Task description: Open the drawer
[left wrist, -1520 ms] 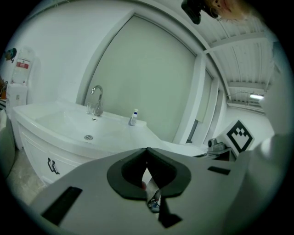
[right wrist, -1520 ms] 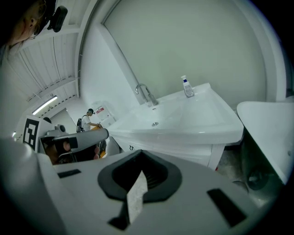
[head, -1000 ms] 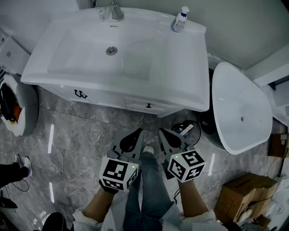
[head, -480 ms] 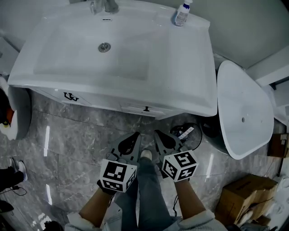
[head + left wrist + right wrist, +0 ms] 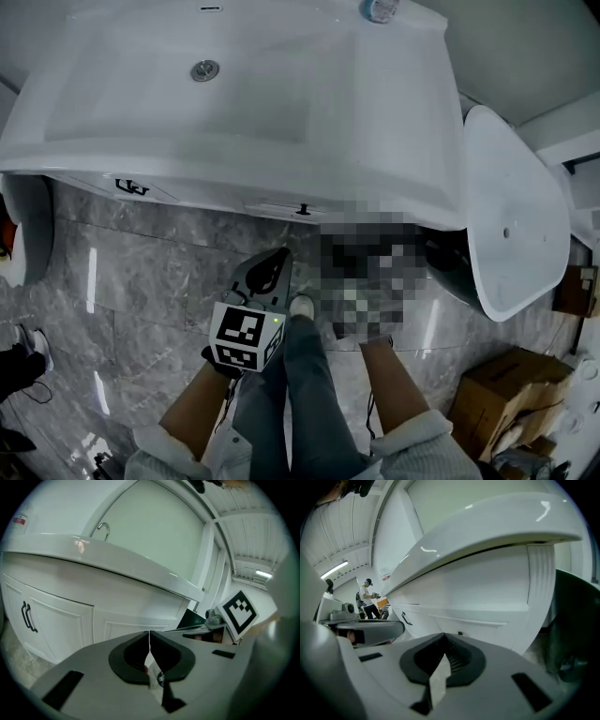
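A white vanity with a sink (image 5: 281, 94) stands ahead of me. Its drawer front (image 5: 281, 206) carries a small dark knob (image 5: 302, 209), which also shows in the right gripper view as the knob (image 5: 460, 633) just beyond the jaws. My left gripper (image 5: 272, 262) points at the cabinet below the drawer, and in its own view the left gripper (image 5: 149, 633) is shut with nothing in it. A mosaic patch hides the right gripper in the head view. In the right gripper view the right gripper (image 5: 443, 635) is shut and empty, a short way from the drawer (image 5: 478, 616).
A cabinet door with a dark handle (image 5: 131, 186) sits left of the drawer. A white oval lid (image 5: 511, 216) and a dark bin (image 5: 576, 634) stand to the right. A cardboard box (image 5: 506, 394) lies at the lower right. A bottle (image 5: 380, 7) stands on the counter.
The view has closed in on the vanity, and both grippers have moved forward toward the drawer front. Both stay shut.
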